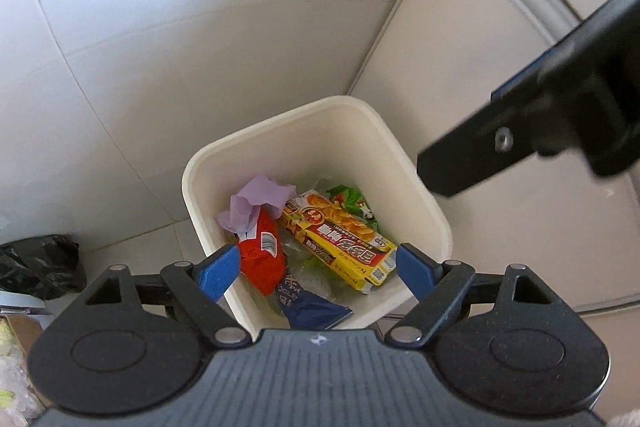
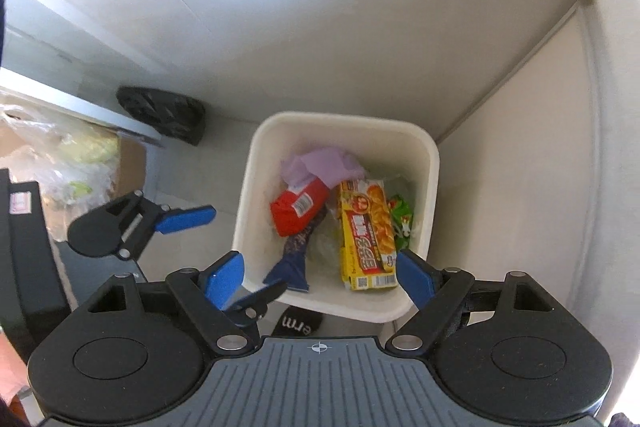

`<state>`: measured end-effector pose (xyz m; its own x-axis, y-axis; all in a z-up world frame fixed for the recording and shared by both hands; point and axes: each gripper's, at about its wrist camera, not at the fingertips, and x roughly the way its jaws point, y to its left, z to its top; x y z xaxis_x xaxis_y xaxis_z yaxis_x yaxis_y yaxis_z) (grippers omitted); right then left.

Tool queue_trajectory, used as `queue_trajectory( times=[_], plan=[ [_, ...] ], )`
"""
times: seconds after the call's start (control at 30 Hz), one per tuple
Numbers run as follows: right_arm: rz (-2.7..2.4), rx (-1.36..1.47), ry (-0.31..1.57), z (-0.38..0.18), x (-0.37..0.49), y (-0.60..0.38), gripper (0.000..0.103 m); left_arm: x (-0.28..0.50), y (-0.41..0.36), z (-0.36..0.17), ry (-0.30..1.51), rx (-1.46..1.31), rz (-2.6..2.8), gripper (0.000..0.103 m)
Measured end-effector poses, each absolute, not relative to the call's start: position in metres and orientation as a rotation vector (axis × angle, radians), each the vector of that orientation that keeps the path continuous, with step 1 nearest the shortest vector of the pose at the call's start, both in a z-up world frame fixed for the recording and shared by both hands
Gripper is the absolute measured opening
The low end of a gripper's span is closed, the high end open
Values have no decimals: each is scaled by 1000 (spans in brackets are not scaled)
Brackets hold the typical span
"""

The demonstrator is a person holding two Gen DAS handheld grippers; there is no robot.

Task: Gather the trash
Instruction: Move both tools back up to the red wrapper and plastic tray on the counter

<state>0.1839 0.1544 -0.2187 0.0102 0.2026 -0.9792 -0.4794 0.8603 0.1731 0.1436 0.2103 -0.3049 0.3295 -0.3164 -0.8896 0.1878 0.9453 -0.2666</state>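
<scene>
Your left tongs (image 1: 318,269) and right tongs (image 2: 320,273): both apart, empty, above bin (image 1: 420,195). Yellow box (image 1: 340,235), red packet (image 1: 260,259), purple tissue (image 1: 260,203) already binned; collecting looked nearly done.

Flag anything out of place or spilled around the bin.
Nothing stands out. The white bin stands upright on the floor with the yellow box, red packet and purple tissue all inside it. Both grippers, left and right, are open and empty.

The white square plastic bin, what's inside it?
Inside the white square plastic bin: crumpled purple paper, a red packet, a yellow cardboard box, a green wrapper, a dark blue wrapper. They cover the bottom.
</scene>
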Motion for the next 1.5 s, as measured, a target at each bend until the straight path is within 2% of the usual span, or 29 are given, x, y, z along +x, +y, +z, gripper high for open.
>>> queue_trajectory(
  times=[0.3,0.43,0.73,1.1,1.5],
  plan=[
    [556,-218,1332,-163,164,138,85,128,211,-263,1129,-112,-320,89],
    [550,-194,1259,-139,151,123,89,121,209,-242,1089,-101,-312,95],
    [453,-167,1082,-94,127,67,91,115,186,-197,1001,-55,-316,101],
    [204,-128,899,-67,95,-49,94,126,126,-150,914,-24,-405,102],
    [-63,-136,773,-59,54,-194,97,139,17,-116,847,41,-528,102]
  ],
)
